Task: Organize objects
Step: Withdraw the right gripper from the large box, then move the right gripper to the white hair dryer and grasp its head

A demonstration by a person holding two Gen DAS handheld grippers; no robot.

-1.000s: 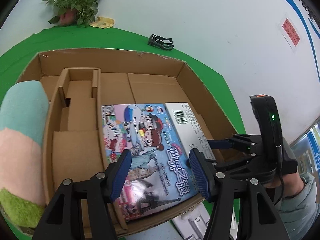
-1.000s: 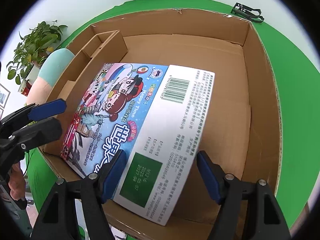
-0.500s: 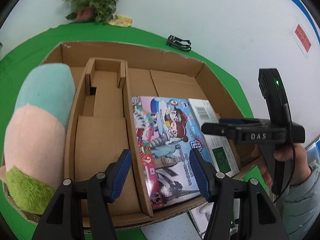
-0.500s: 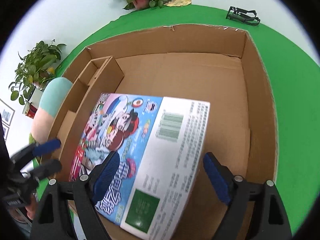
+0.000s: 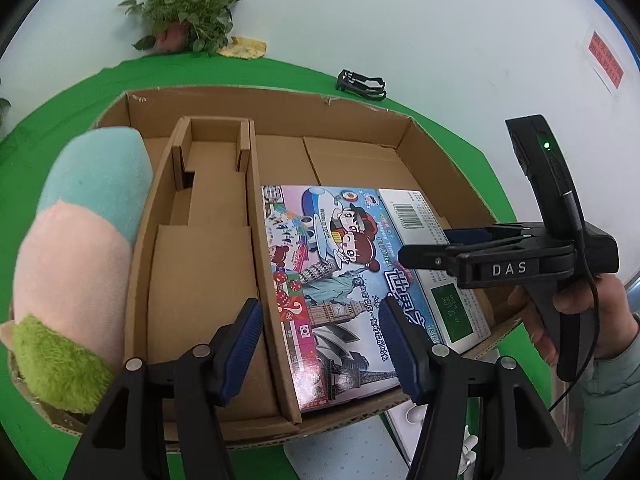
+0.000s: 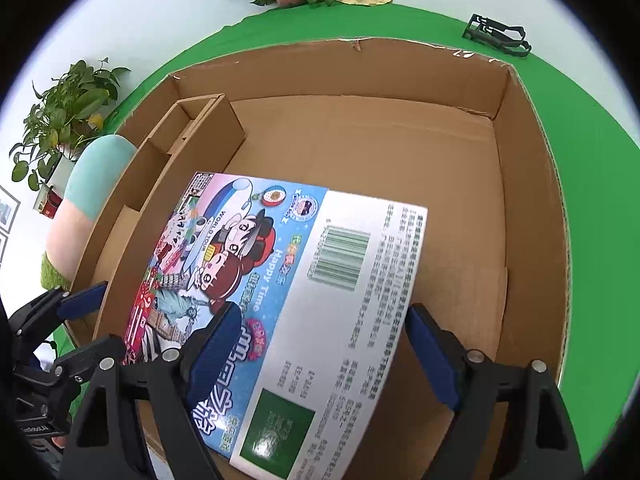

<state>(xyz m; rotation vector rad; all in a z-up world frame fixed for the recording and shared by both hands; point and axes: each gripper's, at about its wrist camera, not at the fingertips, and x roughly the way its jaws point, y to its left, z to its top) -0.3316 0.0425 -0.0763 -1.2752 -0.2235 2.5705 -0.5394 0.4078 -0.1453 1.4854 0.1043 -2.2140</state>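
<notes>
While seemingly clear of the game box (image 6: 280, 292), both claws, left (image 5: 322, 346) and right (image 6: 316, 354), agape above the carton (image 6: 528, 208).

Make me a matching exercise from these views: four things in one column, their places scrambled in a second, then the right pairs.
Things:
1. colourful cartoon game box
2. pastel pink, teal and green plush toy
3. black wire clip
4. potted green plant

Places:
A. on the green cloth beyond the carton's far wall
B. at the white wall, past the cloth's far edge
C. in the wide right section of the big brown cardboard carton
D. at the carton's left side, left of the narrow cardboard divider insert

Pairs: 1-C, 2-D, 3-A, 4-B
</notes>
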